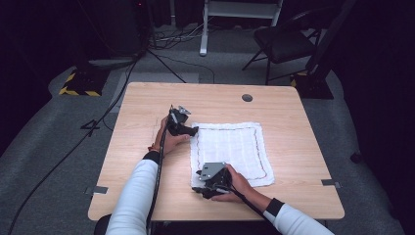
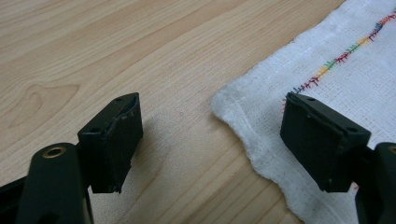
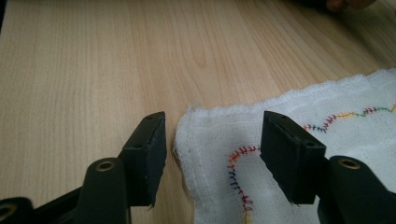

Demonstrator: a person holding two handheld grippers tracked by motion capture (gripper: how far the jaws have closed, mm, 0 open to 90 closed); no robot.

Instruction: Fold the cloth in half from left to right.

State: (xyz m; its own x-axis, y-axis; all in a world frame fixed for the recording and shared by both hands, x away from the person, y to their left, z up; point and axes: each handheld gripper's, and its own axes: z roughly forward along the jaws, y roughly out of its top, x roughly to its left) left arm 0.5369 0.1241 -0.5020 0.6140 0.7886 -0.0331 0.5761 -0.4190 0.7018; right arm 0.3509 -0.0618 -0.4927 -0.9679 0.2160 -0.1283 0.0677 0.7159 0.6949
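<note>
In the high view, a white woven cloth with a multicoloured stitched border [image 1: 230, 152] lies flat on the light wooden table [image 1: 293, 112], right of centre. The left gripper [image 1: 192, 130] sits at the cloth's far left corner, and the right gripper [image 1: 199, 190] at its near left corner, each held by a hand in a white sleeve. In the left gripper view, the jaws are spread apart and hold nothing; one is over bare wood, the other over the cloth's corner [image 2: 261, 116]. In the right gripper view, the jaws are likewise spread around the cloth's corner [image 3: 210, 135], one over wood just beside the hem and one over the stitching, pinching nothing.
</note>
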